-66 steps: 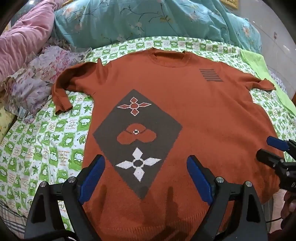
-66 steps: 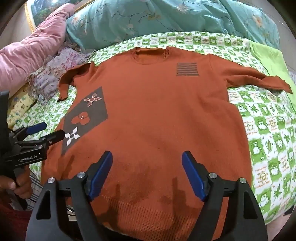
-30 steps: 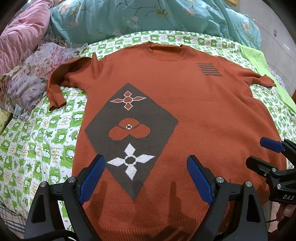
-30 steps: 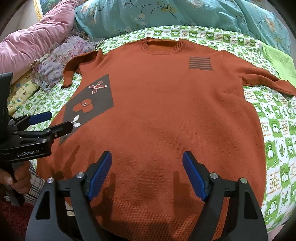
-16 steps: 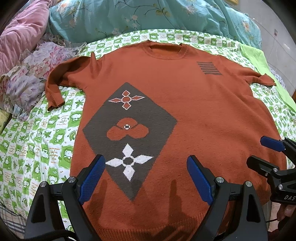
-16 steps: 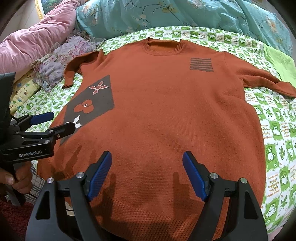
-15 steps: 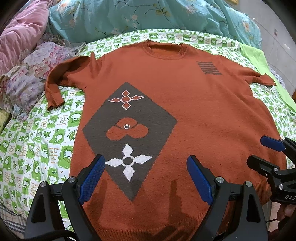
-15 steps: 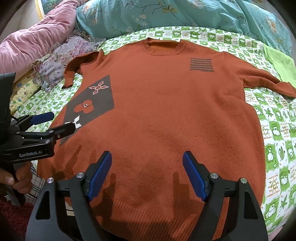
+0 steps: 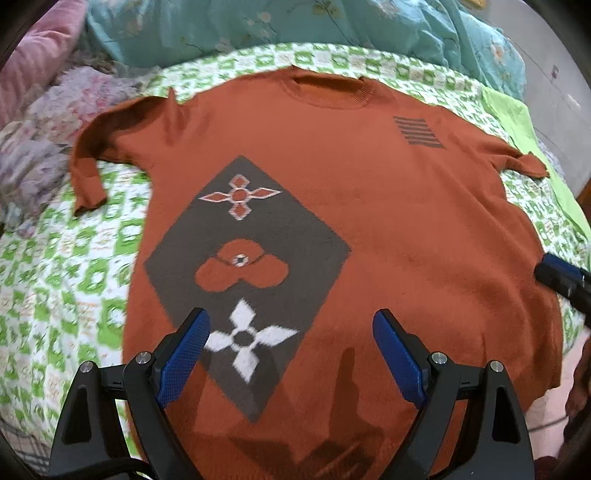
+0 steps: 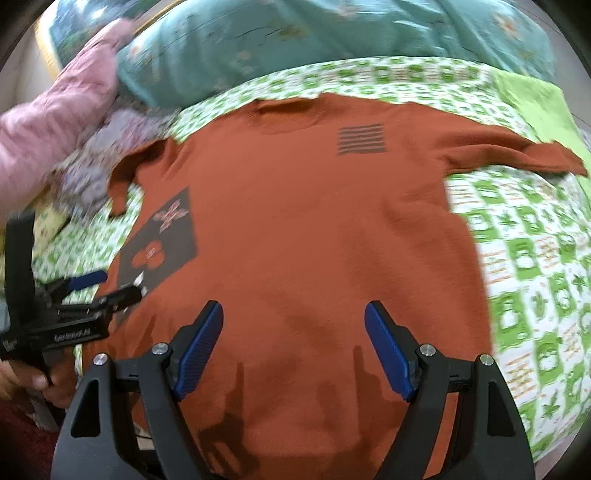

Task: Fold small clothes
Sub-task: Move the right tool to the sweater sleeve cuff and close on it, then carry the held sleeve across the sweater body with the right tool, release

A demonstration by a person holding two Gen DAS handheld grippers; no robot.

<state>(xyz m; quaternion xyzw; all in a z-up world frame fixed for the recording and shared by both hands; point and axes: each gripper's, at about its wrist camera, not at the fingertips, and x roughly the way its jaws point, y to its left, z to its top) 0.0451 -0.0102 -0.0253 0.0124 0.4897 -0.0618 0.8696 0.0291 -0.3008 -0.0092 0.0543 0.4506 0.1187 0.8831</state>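
**Two open hand-held grippers above a spread sweater**

The orange sweater (image 9: pixel 369 221) lies flat, front up, on the bed (image 9: pixel 66 280), which is covered by a green-and-white patterned sheet; both sleeves extend sideways. The left hand-held gripper (image 9: pixel 291 347) hovers over the hem region near the grey diamond motif (image 9: pixel 258 236), its blue-padded jaws spread wide and holding nothing. The right hand-held gripper (image 10: pixel 293 339) hangs over the lower middle of the sweater, jaws likewise wide apart and empty. Contact with the fabric cannot be determined. A teal quilt (image 9: pixel 295 26) lies beyond the collar.
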